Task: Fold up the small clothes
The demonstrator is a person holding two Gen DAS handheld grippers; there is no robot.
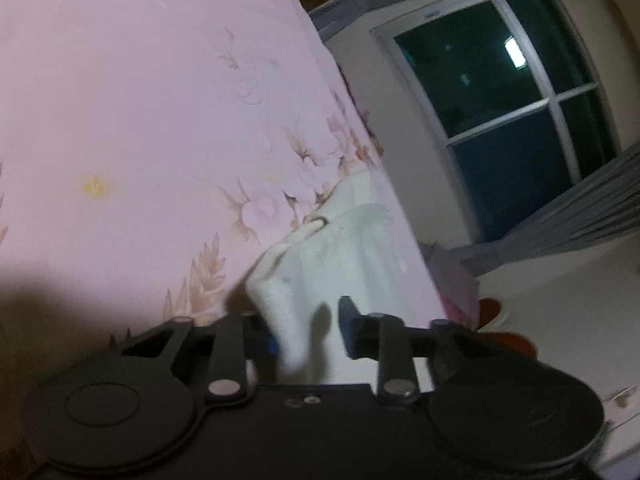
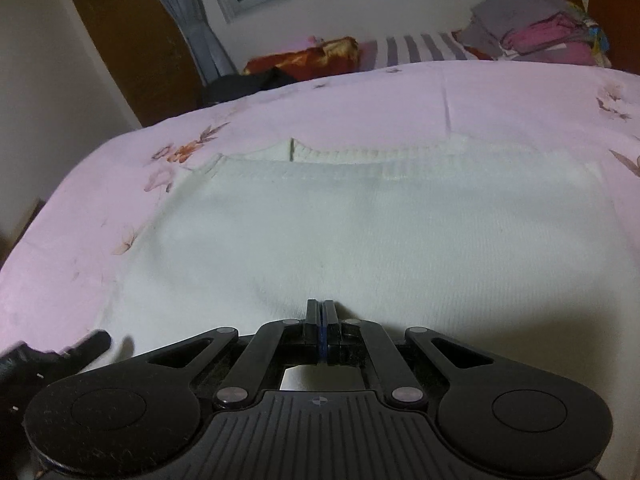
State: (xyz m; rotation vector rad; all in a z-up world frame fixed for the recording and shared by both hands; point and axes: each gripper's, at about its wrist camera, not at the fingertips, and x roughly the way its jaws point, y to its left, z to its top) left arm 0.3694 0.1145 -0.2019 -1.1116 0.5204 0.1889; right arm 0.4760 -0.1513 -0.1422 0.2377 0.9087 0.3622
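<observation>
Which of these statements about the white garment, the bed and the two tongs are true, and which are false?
1. The white knitted garment lies on a pink flowered bedsheet. True.
2. The right tongs stand wide open. False: their jaws are shut together at the garment's near edge; whether they pinch cloth cannot be told.
3. A fold of white cloth sits between the jaws of the left tongs. True; the jaws are apart and the far one is clear of it.
4. The window shows bright daylight. False: it is dark outside.
5. A pile of clothes lies beyond the bed. True.
</observation>
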